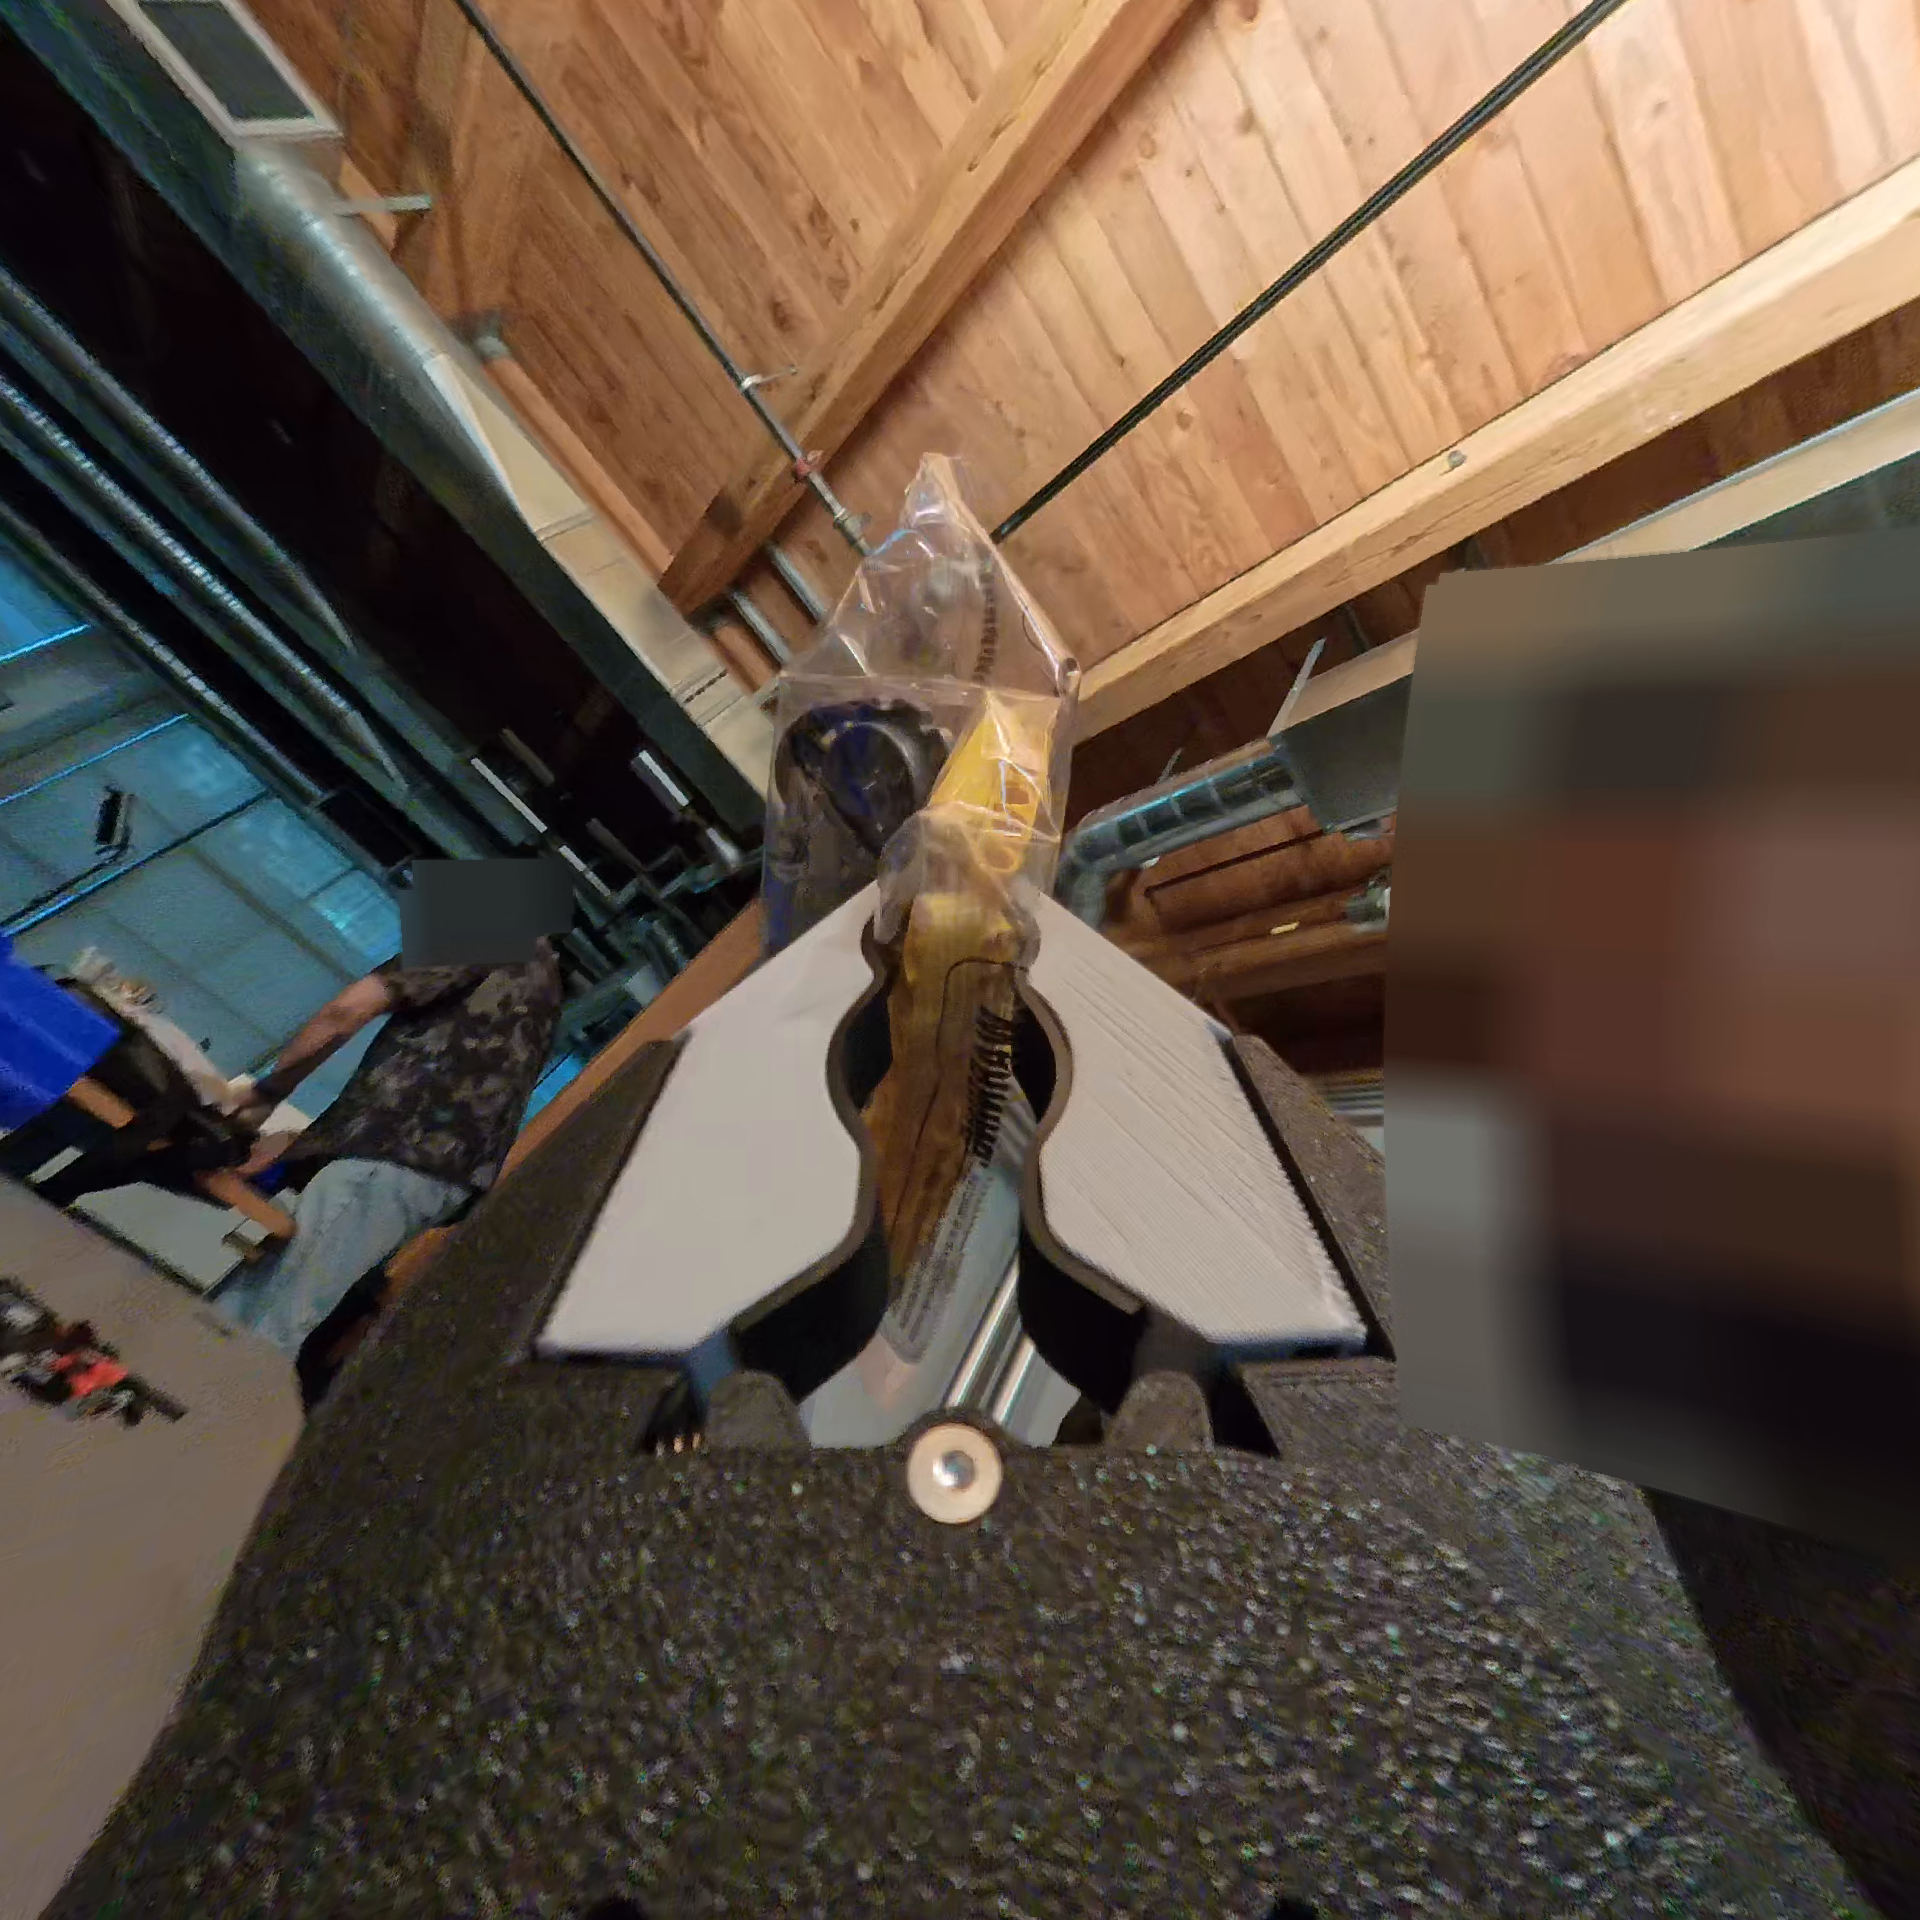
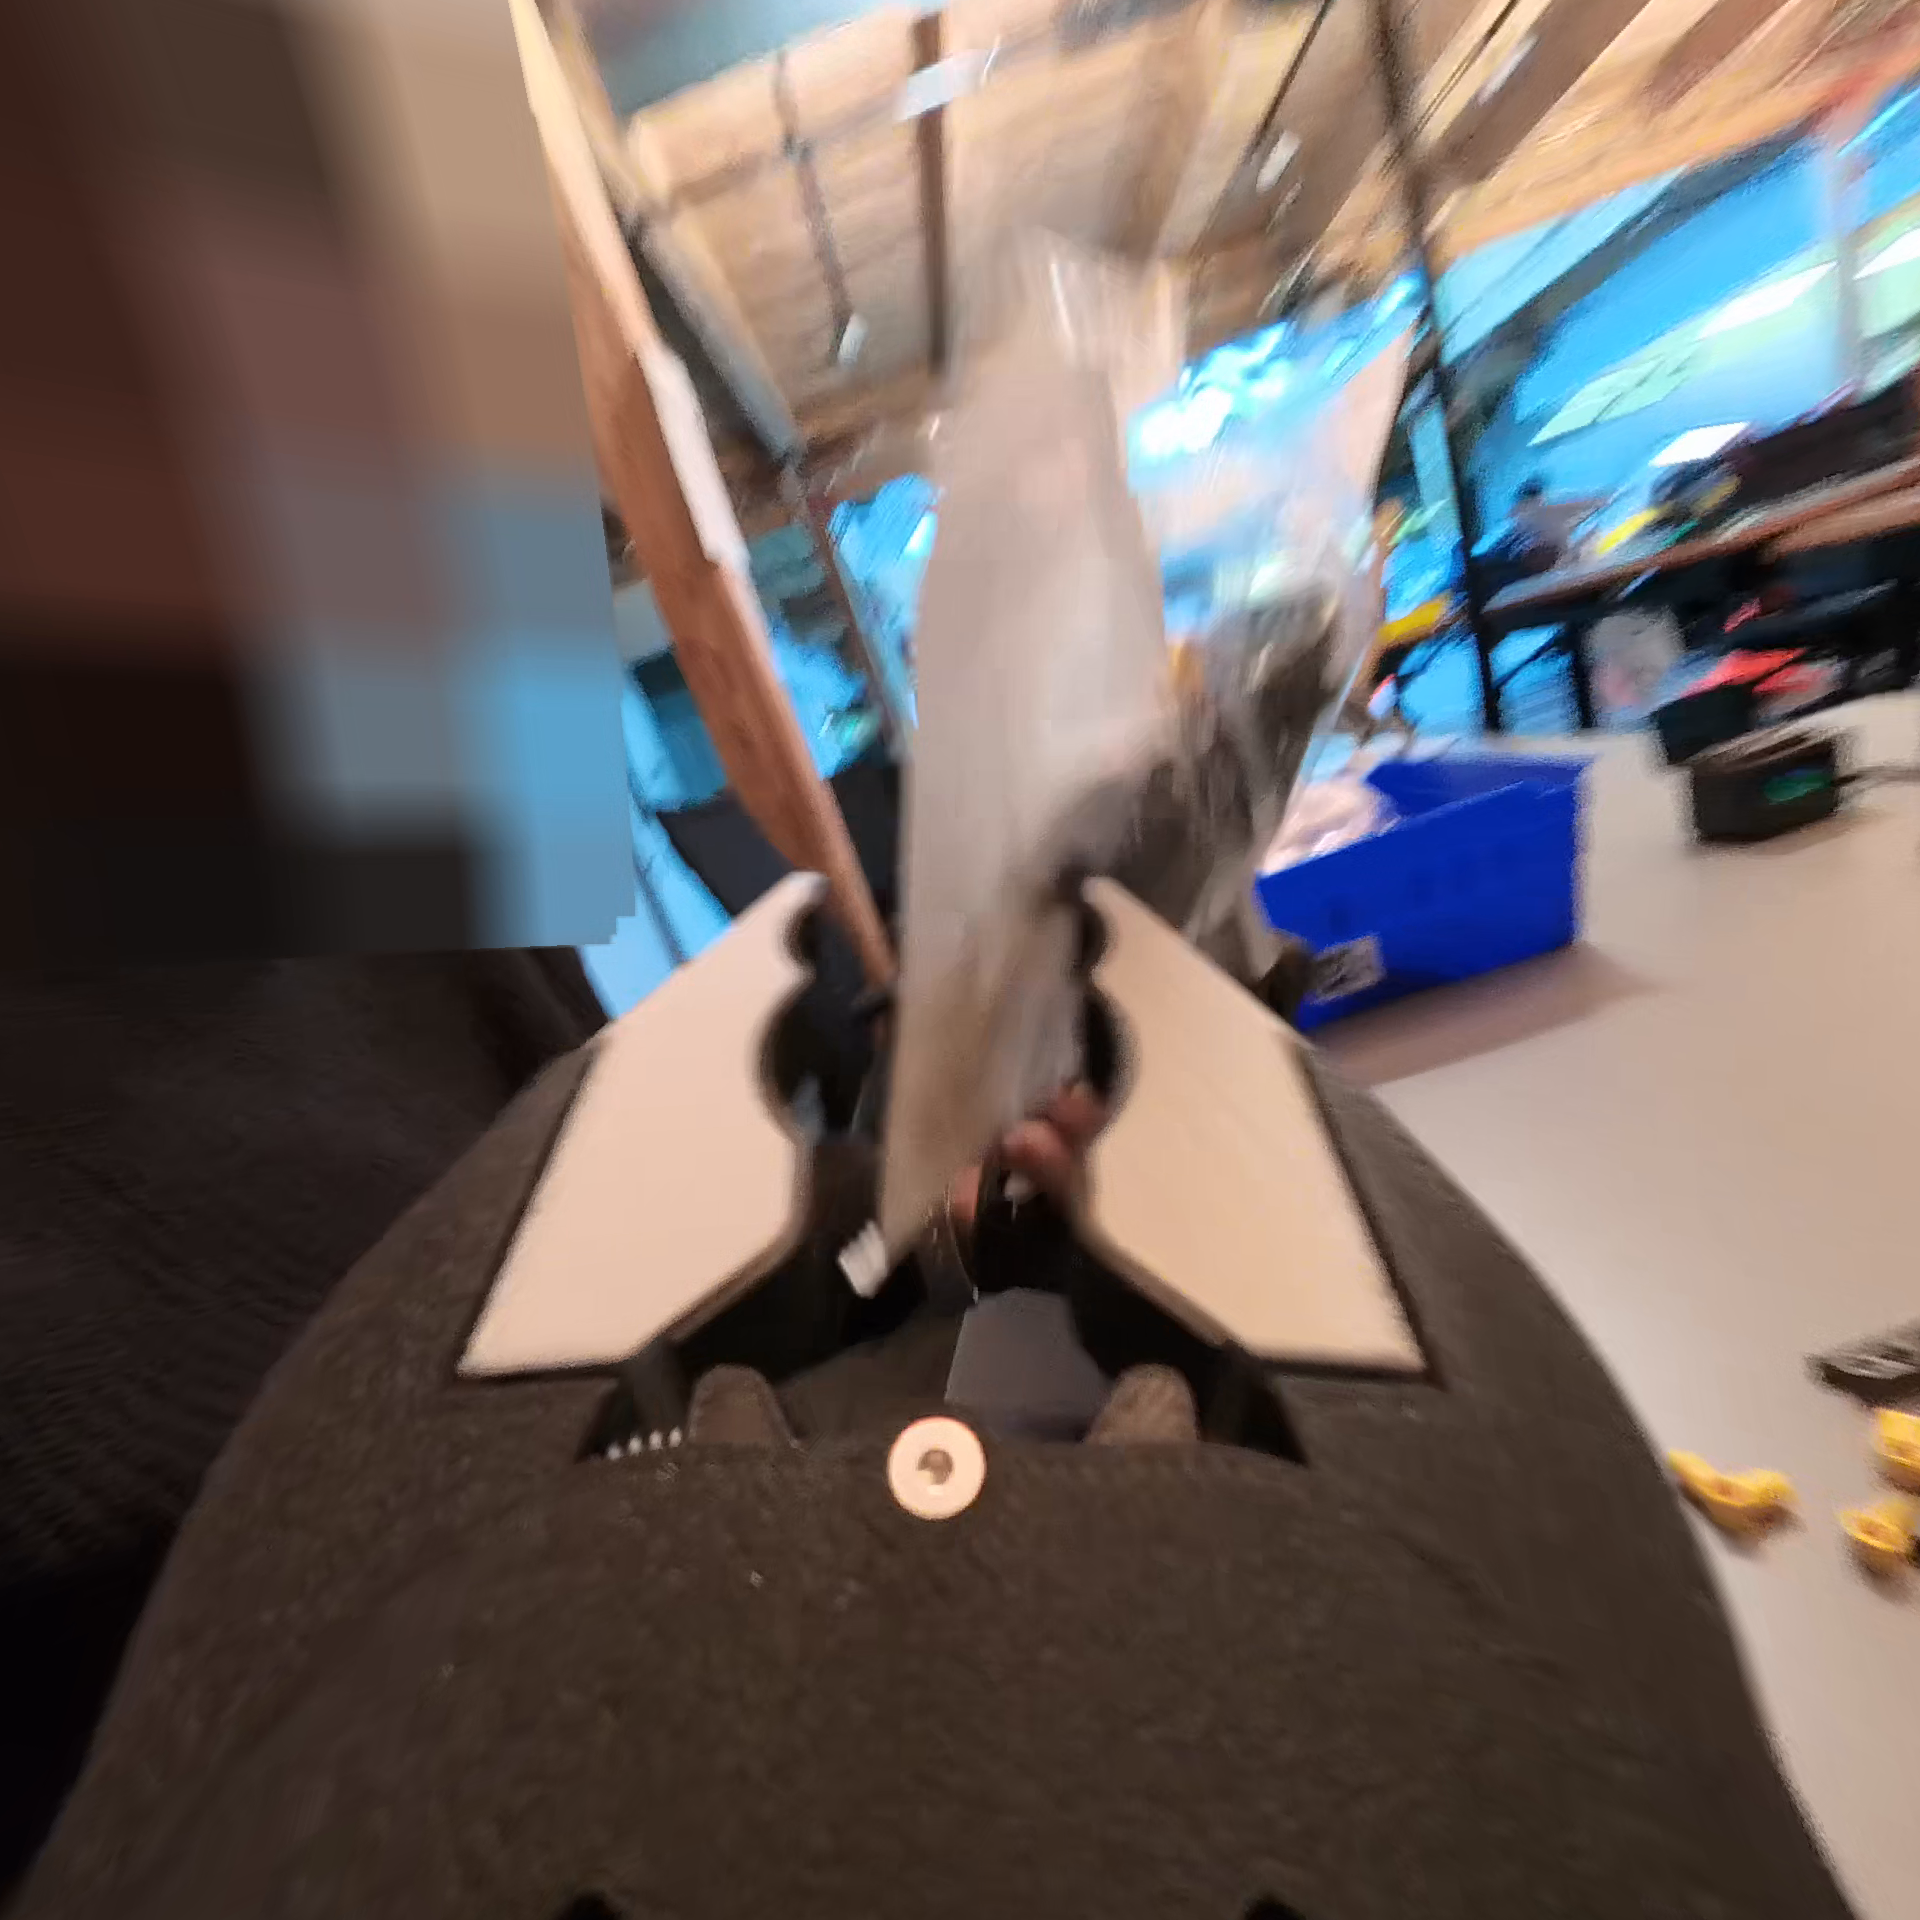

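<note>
My left gripper [image 1: 951,925] points up toward the ceiling and is shut on a clear plastic bag [image 1: 914,727]. The bag holds yellow and dark small parts and sticks up beyond the fingertips. The right wrist view is motion-blurred. My right gripper [image 2: 951,899] has its fingers apart, with a greyish clear bag [image 2: 1023,644] standing between them. That bag rests against the right finger [image 2: 1195,1091], with a gap to the left finger [image 2: 675,1122]. Dark contents show at the bag's right side. Whether both views show the same bag cannot be told.
A blue bin [image 2: 1434,873] and a black device [image 2: 1766,790] sit on a grey table [image 2: 1610,1195], with yellow pieces [image 2: 1730,1496] near its right edge. A person [image 1: 436,1049] stands at far left. A wooden ceiling [image 1: 1039,260] with pipes is overhead.
</note>
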`<state>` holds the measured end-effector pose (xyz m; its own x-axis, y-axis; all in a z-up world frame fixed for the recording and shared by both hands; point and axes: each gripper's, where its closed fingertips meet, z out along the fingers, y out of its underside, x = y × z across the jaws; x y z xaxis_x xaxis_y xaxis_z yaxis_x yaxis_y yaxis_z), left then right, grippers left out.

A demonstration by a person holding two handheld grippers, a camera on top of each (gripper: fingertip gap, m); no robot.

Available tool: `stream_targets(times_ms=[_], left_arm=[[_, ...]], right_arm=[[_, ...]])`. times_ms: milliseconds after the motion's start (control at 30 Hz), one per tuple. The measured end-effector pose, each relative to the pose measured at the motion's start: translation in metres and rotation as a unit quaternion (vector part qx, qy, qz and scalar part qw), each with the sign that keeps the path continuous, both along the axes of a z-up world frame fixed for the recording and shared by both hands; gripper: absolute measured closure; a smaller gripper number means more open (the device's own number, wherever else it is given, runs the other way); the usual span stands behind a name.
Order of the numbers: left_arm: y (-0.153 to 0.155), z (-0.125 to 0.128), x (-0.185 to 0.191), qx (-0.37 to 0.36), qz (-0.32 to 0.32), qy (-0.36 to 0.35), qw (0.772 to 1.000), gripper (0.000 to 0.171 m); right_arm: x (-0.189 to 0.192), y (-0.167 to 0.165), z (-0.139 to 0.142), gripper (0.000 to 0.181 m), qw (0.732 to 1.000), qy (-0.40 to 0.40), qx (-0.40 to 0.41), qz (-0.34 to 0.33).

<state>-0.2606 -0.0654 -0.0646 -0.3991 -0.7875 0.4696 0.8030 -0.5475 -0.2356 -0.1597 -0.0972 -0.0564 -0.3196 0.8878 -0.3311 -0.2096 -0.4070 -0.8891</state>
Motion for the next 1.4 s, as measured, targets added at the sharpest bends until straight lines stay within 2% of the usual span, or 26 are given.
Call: stream_targets(times_ms=[67, 167, 233, 300, 333, 433, 533, 633, 800, 933, 1100, 1167, 1233, 1267, 1333, 1400], left_arm=[[0.001, -0.003, 0.003, -0.001, 0.002, 0.026, 1.000, 0.158], [0.003, -0.009, 0.015, -0.007, -0.010, 0.070, 0.997, 0.158], [0.003, -0.013, 0.026, -0.009, -0.021, 0.098, 0.995, 0.158], [0.004, -0.018, 0.035, -0.014, -0.030, 0.118, 0.992, 0.158], [0.006, -0.021, 0.038, -0.021, -0.032, 0.129, 0.991, 0.157], [0.022, -0.031, 0.041, -0.052, -0.003, 0.171, 0.984, 0.150], [0.049, -0.057, 0.039, -0.099, 0.087, 0.293, 0.947, 0.133], [0.066, -0.068, 0.023, -0.143, 0.161, 0.361, 0.908, 0.129], [0.068, -0.054, -0.019, -0.193, 0.312, 0.344, 0.864, 0.129], [0.059, -0.029, 0.008, -0.148, 0.323, 0.378, 0.855, 0.129], [0.051, -0.002, 0.063, -0.030, 0.385, 0.473, 0.792, 0.129], [0.057, -0.016, 0.080, -0.019, 0.395, 0.527, 0.752, 0.128], [0.067, -0.043, 0.089, -0.042, 0.383, 0.581, 0.717, 0.128], [0.070, -0.055, 0.093, -0.054, 0.371, 0.599, 0.708, 0.128], [0.068, -0.071, 0.108, -0.039, 0.328, 0.622, 0.710, 0.126], [0.065, -0.075, 0.111, -0.018, 0.320, 0.628, 0.709, 0.124]], right_arm=[[0.012, 0.010, 0.008, 0.122, 0.999, 0.022, -0.009, -0.028], [0.030, 0.018, 0.019, 0.119, 0.997, 0.053, -0.009, -0.055], [0.037, 0.027, 0.016, 0.120, 0.996, 0.038, -0.005, -0.082], [0.035, 0.033, 0.004, 0.139, 0.996, -0.009, 0.006, -0.091], [0.035, 0.036, 0.000, 0.163, 0.995, -0.029, 0.010, -0.094], [0.037, 0.046, -0.004, 0.167, 0.993, -0.044, 0.029, -0.106], [0.041, 0.064, -0.005, 0.170, 0.987, -0.053, 0.057, -0.138], [0.047, 0.084, 0.000, 0.172, 0.989, -0.039, 0.045, -0.136], [0.041, 0.114, -0.003, 0.176, 0.993, -0.027, 0.018, -0.110], [0.035, 0.130, -0.012, 0.176, 0.991, -0.042, -0.009, -0.126], [0.051, 0.146, -0.006, 0.176, 0.969, -0.033, 0.024, -0.242], [0.044, 0.128, -0.010, 0.175, 0.970, -0.037, 0.036, -0.239], [0.029, 0.110, -0.024, 0.171, 0.973, -0.058, 0.031, -0.223], [0.023, 0.099, -0.031, 0.170, 0.976, -0.063, 0.029, -0.207], [0.016, 0.080, -0.041, 0.174, 0.983, -0.073, 0.009, -0.168], [0.016, 0.070, -0.046, 0.174, 0.987, -0.075, -0.024, -0.138]])
